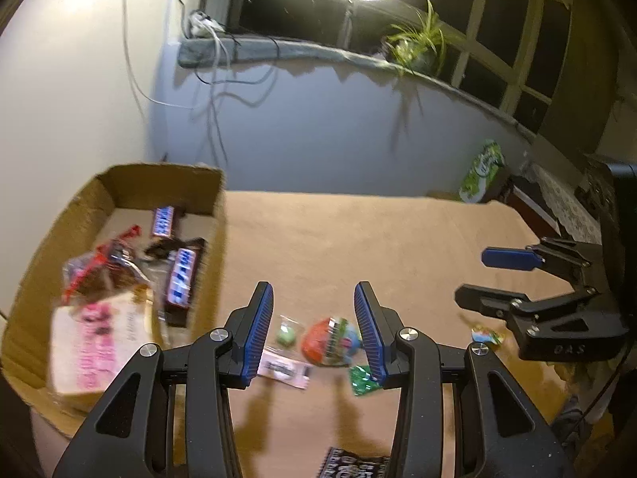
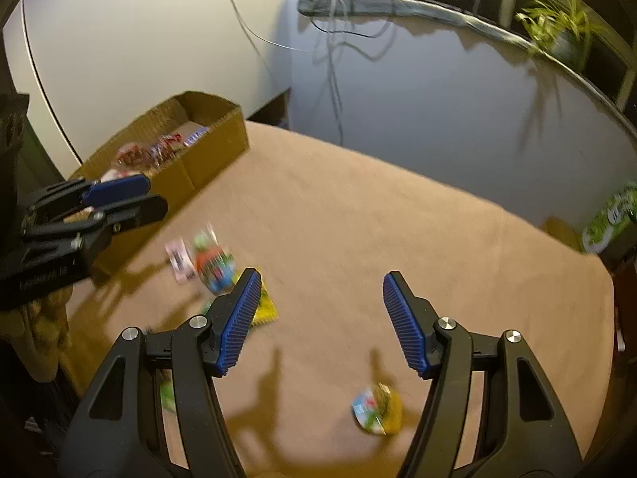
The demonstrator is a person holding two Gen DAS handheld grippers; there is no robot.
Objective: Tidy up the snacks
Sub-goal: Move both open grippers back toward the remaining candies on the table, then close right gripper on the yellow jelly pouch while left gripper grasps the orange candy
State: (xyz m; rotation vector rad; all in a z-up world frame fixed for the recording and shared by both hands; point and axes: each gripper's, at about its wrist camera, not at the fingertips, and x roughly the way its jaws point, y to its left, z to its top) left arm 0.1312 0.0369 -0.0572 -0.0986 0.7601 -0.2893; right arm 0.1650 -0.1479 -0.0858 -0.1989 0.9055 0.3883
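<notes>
Your left wrist view tilts down, close above the table (image 1: 358, 239); your right wrist view likewise. Both share the cardboard box (image 1: 119, 187) and scattered snacks (image 2: 211, 263).

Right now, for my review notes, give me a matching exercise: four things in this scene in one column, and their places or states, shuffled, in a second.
Things:
1. Blue candy bars
2. Egg-shaped snack
3. Potted plant
4. Left hand-held gripper

Places or states:
A. On the window ledge
B. Open, holding nothing
C. Inside the cardboard box
D. Loose on the tan table cover

Pairs: 1-C, 2-D, 3-A, 4-B
</notes>
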